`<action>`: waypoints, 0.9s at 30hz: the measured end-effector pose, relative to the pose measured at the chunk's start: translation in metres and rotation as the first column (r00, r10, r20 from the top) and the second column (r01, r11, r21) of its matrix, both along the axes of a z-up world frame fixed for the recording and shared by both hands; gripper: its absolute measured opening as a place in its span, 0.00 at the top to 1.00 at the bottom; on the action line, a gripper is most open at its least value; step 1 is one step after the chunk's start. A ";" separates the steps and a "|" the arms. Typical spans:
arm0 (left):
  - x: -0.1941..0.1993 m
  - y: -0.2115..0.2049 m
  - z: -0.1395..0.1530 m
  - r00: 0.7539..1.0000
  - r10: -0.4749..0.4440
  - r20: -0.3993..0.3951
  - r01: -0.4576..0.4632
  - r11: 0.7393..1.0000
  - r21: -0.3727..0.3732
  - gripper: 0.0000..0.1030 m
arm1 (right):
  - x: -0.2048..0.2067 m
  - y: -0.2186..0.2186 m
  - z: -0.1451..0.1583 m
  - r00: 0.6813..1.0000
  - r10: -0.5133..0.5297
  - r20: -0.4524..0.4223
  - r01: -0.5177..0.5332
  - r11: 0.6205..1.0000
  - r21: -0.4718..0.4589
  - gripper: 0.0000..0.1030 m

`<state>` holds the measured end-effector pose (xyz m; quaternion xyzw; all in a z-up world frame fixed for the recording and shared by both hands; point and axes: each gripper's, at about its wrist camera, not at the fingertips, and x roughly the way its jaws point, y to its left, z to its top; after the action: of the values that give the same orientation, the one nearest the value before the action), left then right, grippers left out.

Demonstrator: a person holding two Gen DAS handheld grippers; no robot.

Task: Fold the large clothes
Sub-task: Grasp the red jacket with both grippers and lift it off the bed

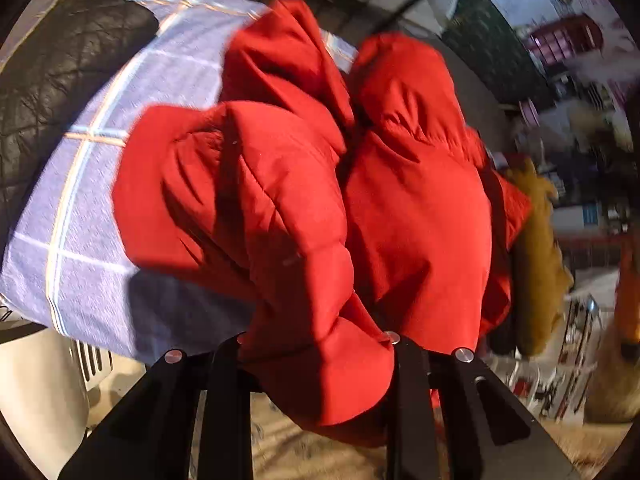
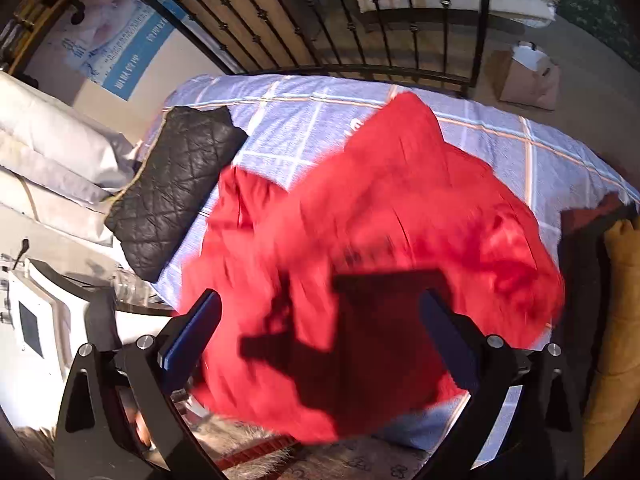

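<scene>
jaws: left gripper (image 1: 316, 364) clamps bunched red padded jacket (image 1: 304, 184), right gripper (image 2: 320, 344) gapes empty; folding barely begun, jacket crumpled on blue checked bed sheet (image 2: 304, 120).

1. Left gripper (image 1: 316, 344): matte black angular frame, two flat black fingers, triangular cut-outs in the side arms.
2. Four round silver screw heads across its linkage (two inner, two outer).
3. Right gripper (image 2: 320, 336): same black frame w/ triangular cut-outs; finger pads (image 2: 192, 336) dark blue.
4. Silver screws at its pivots too, two per side.
</scene>
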<state>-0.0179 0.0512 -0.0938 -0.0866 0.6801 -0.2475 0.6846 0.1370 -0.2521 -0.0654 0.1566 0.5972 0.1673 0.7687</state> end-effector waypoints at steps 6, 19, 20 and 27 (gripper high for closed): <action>-0.040 0.002 -0.024 0.993 0.008 -0.115 -0.008 1.000 0.001 0.77 | 0.062 0.089 0.024 0.967 0.245 0.067 -0.244 0.969 -0.023 0.05; -0.071 0.009 -0.036 0.987 0.096 -0.132 -0.096 0.995 0.006 0.77 | -0.045 0.332 -0.161 0.452 0.814 -0.366 -0.867 0.305 -0.393 0.06; -0.073 0.012 -0.034 0.986 0.101 -0.136 -0.101 0.995 0.001 0.77 | -0.042 0.326 -0.177 0.455 0.807 -0.377 -0.872 0.318 -0.372 0.13; -0.056 0.020 -0.002 0.997 0.076 0.015 -0.077 0.996 0.039 0.77 | 0.052 0.206 -0.128 0.745 0.594 -0.303 -0.580 0.801 0.146 0.66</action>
<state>-0.0735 0.0709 -0.0962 -0.0973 0.6764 -0.2082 0.6997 0.1893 -0.0463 -0.1936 0.0032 0.7335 0.3841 0.5608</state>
